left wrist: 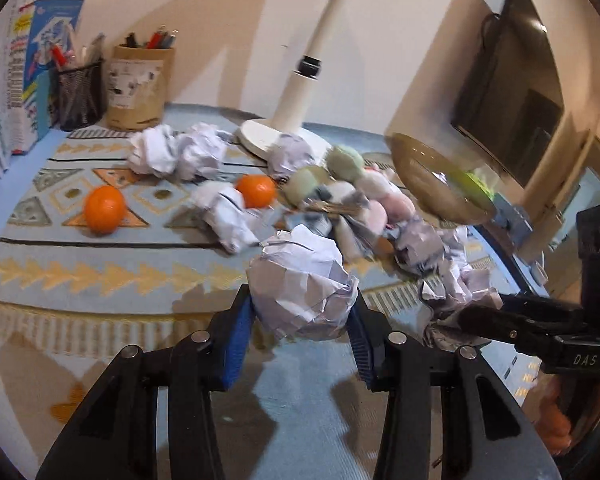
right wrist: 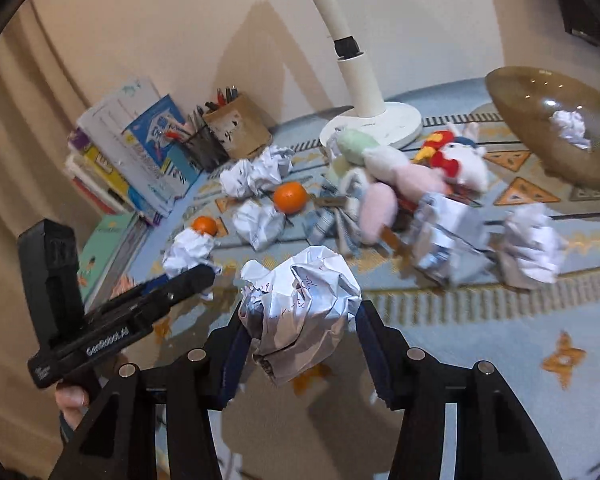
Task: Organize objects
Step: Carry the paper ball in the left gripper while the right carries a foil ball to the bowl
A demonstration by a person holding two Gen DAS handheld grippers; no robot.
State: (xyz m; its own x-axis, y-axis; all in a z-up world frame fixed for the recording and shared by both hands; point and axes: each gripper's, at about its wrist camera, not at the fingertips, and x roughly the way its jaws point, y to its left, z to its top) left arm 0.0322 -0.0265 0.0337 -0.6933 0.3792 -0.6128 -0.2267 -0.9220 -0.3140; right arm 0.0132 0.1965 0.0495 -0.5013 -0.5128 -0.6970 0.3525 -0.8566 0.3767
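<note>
A crumpled white paper ball (left wrist: 302, 280) sits between the blue pads of my left gripper (left wrist: 302, 298), which is shut on it just above the patterned mat (left wrist: 100, 272). My right gripper (right wrist: 302, 314) is shut on a second crumpled ball with handwriting (right wrist: 300, 304). Each gripper shows in the other's view: the right one (left wrist: 464, 314) at the right edge, the left one (right wrist: 202, 274) at the left with its ball (right wrist: 188, 250). More paper balls (left wrist: 176, 156) lie loose on the mat. A brown glass bowl (right wrist: 516, 116) at the right holds one paper ball (right wrist: 570, 128).
Two oranges (left wrist: 105, 209) (left wrist: 256, 190) and a heap of plush toys (right wrist: 400, 168) lie mid-mat. A white lamp base (right wrist: 372, 120) stands behind them. Pen holders (left wrist: 138, 88) and stacked books (right wrist: 132, 148) are at the back left, a dark monitor (left wrist: 512, 92) at the right.
</note>
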